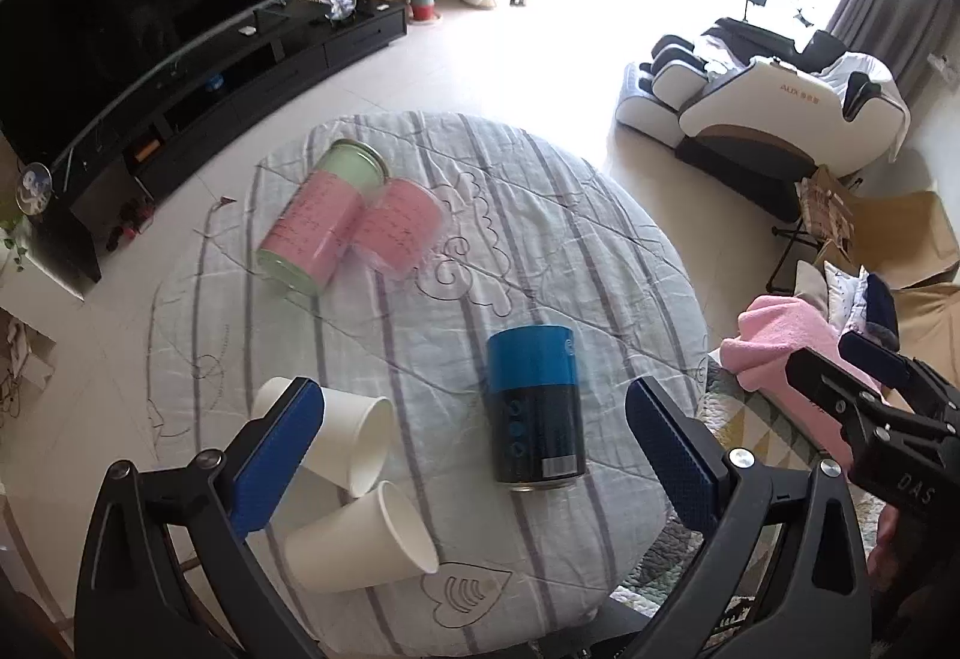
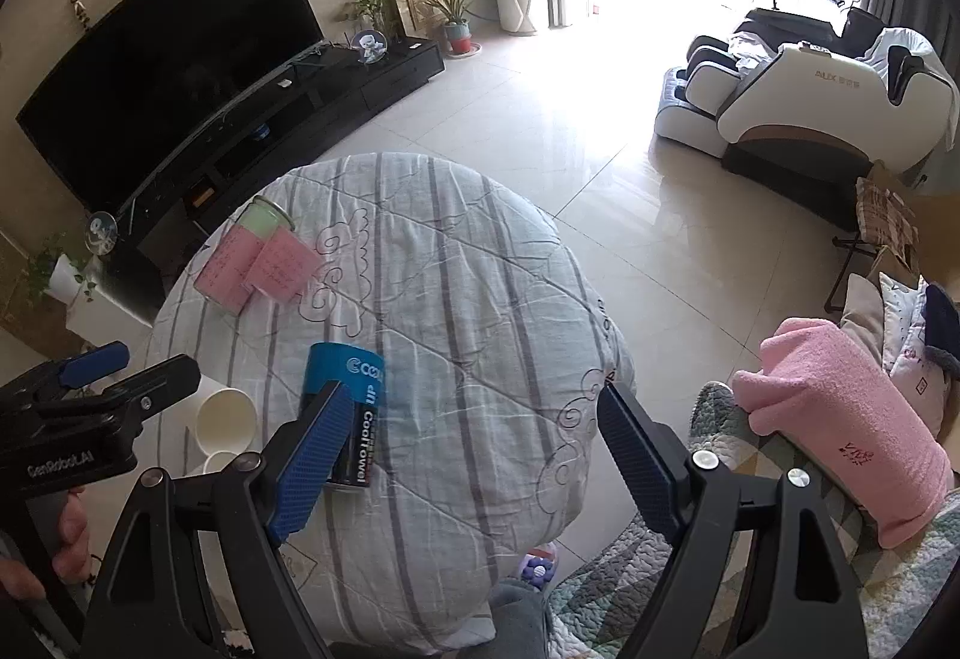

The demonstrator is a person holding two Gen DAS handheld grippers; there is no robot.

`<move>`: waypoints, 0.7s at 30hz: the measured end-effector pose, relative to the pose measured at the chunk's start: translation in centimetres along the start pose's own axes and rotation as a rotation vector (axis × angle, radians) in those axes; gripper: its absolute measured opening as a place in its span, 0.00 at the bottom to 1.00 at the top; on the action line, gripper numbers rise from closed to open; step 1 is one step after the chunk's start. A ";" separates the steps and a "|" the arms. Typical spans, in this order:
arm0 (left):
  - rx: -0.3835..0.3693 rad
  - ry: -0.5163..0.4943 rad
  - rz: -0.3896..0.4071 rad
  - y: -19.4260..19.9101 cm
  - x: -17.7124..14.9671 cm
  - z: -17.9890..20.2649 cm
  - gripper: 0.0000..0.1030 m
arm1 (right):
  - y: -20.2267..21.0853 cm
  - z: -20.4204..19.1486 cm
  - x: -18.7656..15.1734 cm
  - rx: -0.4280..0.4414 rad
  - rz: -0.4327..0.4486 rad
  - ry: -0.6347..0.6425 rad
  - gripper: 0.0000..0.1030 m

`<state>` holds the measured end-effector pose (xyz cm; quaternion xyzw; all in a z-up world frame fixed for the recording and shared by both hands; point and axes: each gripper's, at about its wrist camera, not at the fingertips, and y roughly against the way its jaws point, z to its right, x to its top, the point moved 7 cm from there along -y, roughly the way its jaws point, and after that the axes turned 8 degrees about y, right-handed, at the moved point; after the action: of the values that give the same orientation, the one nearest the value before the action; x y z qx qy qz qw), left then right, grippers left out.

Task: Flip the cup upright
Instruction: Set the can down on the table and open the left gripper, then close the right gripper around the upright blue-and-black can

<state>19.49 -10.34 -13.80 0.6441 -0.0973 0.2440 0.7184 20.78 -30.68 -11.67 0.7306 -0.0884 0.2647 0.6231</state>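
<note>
Our left gripper point(image 1: 474, 449) and right gripper point(image 2: 474, 455) both hang with fingers spread wide, grasping nothing. Below us two white paper cups point(image 1: 354, 539) lie tipped beside a blue-black "CoolTowel" canister point(image 2: 351, 419) on the striped quilted surface point(image 1: 540, 251), with an "AUX" massage chair point(image 2: 804, 95) across the room.

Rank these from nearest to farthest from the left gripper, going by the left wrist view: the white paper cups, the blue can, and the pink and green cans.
From the left gripper:
1. White paper cups, lying on their sides by its left finger.
2. Blue can, lying between the fingers, slightly ahead.
3. Pink and green cans, lying together at the table's far left.
</note>
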 end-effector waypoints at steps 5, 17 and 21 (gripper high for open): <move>0.001 0.007 -0.012 0.8 -2.1 -2.9 0.99 | -1.2 -2.4 -1.6 0.002 -0.049 -0.045 0.82; 0.000 -0.044 -0.029 1.1 -3.3 -5.2 0.99 | -6.3 -7.7 -1.4 0.063 -0.184 -0.043 0.82; -0.001 -0.025 -0.049 0.7 -3.4 -6.3 0.99 | -10.0 -8.7 -1.8 0.063 -0.263 -0.044 0.82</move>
<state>15.10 -4.91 -15.73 0.6490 -0.0907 0.2183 0.7231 21.45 -20.66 -20.45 0.7608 0.0028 0.1676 0.6270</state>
